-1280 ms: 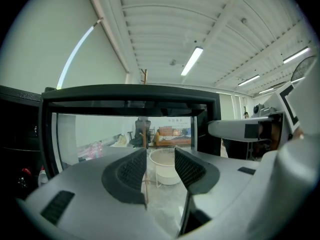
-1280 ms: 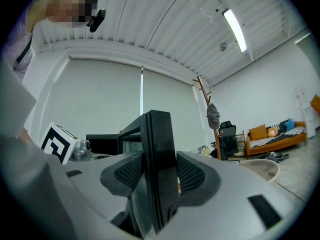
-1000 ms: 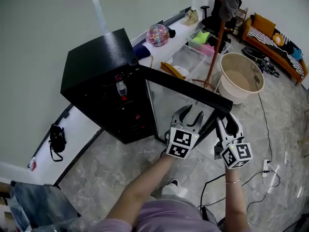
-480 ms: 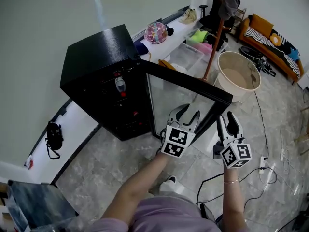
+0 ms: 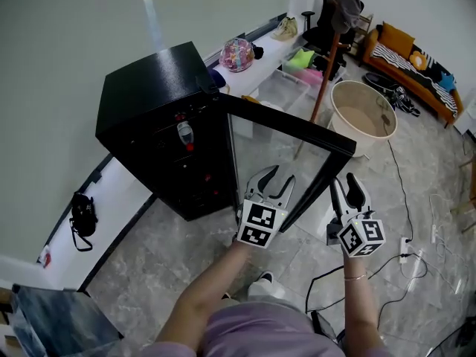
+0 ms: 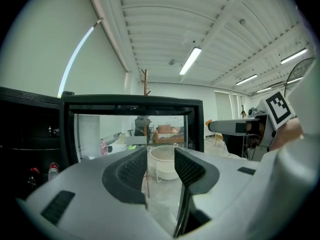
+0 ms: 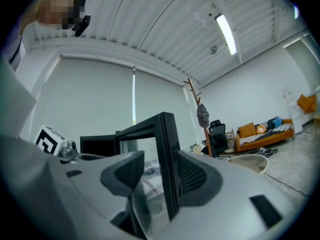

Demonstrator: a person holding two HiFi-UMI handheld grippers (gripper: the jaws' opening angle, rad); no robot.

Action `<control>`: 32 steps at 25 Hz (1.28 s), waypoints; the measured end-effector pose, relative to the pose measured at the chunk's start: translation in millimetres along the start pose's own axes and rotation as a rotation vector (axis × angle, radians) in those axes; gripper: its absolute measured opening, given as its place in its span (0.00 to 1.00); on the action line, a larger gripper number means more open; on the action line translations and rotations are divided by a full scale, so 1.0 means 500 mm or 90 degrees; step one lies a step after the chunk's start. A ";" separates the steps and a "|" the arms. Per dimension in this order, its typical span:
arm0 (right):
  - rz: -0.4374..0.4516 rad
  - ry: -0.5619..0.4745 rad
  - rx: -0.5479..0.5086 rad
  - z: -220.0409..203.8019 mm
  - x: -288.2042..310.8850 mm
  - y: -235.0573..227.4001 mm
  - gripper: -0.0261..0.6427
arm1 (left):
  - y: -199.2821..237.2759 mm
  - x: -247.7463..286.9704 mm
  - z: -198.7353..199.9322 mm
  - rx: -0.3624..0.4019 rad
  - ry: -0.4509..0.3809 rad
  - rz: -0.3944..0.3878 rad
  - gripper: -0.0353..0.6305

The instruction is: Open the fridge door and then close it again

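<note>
- The black fridge (image 5: 149, 88) stands on the tiled floor (image 5: 163, 251) against the pale wall, with bottles (image 5: 186, 134) showing on its shelves.
- Its glass door (image 5: 290, 129), framed in black, is swung well open. It reaches from the hinge at the fridge's front corner out toward the person.
- The left hand-held gripper (image 5: 273, 178) is held up in front of the door's glass. Its jaws stand moderately apart with nothing between them. In the left gripper view the room shows through the pane beyond them.
- The right hand-held gripper (image 5: 348, 187) is at the door's free edge. In the right gripper view the upright black frame of that edge stands between the jaws, close to the right pad and clear of the left one. These jaws are opening and are not clamped on the frame.
- Both grippers point roughly level, side by side, with the door's edge between them in the head view.
- A pale round tub (image 5: 364, 110) sits on the floor beyond the door, near a wooden coat stand (image 5: 331, 58).
- A small black bag (image 5: 82, 214) lies by the wall to the fridge's left.
</note>
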State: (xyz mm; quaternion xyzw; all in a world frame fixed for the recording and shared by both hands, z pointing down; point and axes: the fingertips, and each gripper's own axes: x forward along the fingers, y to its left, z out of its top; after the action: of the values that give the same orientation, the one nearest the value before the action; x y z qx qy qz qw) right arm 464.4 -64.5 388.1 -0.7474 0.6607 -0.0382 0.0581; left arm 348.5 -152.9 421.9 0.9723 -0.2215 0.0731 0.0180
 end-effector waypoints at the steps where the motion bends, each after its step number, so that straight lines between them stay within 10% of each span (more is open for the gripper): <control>1: 0.003 0.000 -0.001 0.000 0.004 0.002 0.34 | 0.004 -0.004 -0.004 -0.002 0.002 0.002 0.29; 22: 0.136 0.041 -0.016 -0.005 0.112 -0.025 0.45 | 0.027 -0.018 -0.040 -0.034 0.027 0.038 0.29; 32: 0.095 0.031 -0.038 -0.009 0.078 -0.001 0.38 | 0.048 -0.084 -0.062 -0.033 0.031 0.053 0.28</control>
State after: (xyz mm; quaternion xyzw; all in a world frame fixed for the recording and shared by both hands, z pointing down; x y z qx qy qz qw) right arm 468.9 -103.6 391.7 -0.6964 0.7166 -0.0323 0.0220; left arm 296.7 -154.3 446.6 0.9593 -0.2633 0.0917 0.0452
